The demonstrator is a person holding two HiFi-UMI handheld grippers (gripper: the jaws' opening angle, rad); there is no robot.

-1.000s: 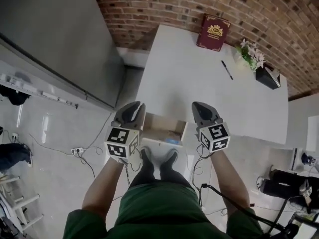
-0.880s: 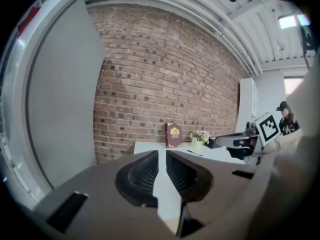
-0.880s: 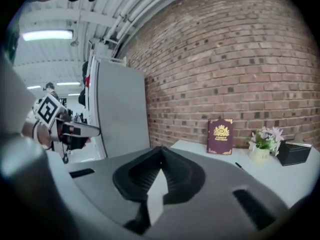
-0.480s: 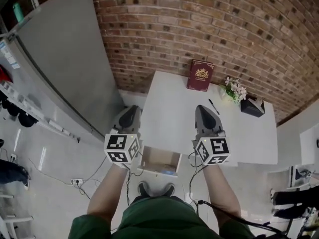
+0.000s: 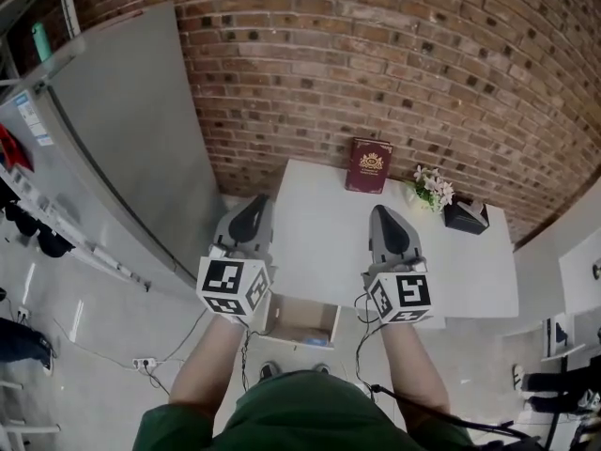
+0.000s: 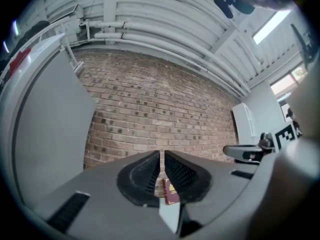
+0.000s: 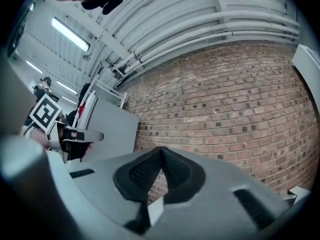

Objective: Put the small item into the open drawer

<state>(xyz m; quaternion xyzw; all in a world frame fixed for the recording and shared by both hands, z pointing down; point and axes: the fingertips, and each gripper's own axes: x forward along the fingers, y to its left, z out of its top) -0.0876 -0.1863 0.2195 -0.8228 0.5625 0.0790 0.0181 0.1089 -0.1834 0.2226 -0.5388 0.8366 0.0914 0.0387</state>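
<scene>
A white table [image 5: 329,242] stands against a brick wall, and a drawer [image 5: 300,319] is pulled out of its near edge. A small blue item [image 5: 317,342] lies in the drawer's near right corner. My left gripper [image 5: 255,198] hangs over the table's left edge, above and left of the drawer, shut with nothing in it. My right gripper [image 5: 380,209] is held level with it over the table's near part, also shut and empty. In the left gripper view only a thin slit shows between the pads of the left gripper [image 6: 162,154]. The right gripper [image 7: 160,149] has its tips together.
A red book [image 5: 368,165] stands at the table's far edge, also seen past the left jaws as the red book [image 6: 170,192]. Flowers [image 5: 430,188] and a black object [image 5: 466,216] sit at the far right. A tall grey cabinet [image 5: 122,130] stands left of the table.
The view has pulled back and tilted up, so the table and drawer sit lower and smaller in frame. Both grippers have stayed shut and side by side, now higher above the drawer.
</scene>
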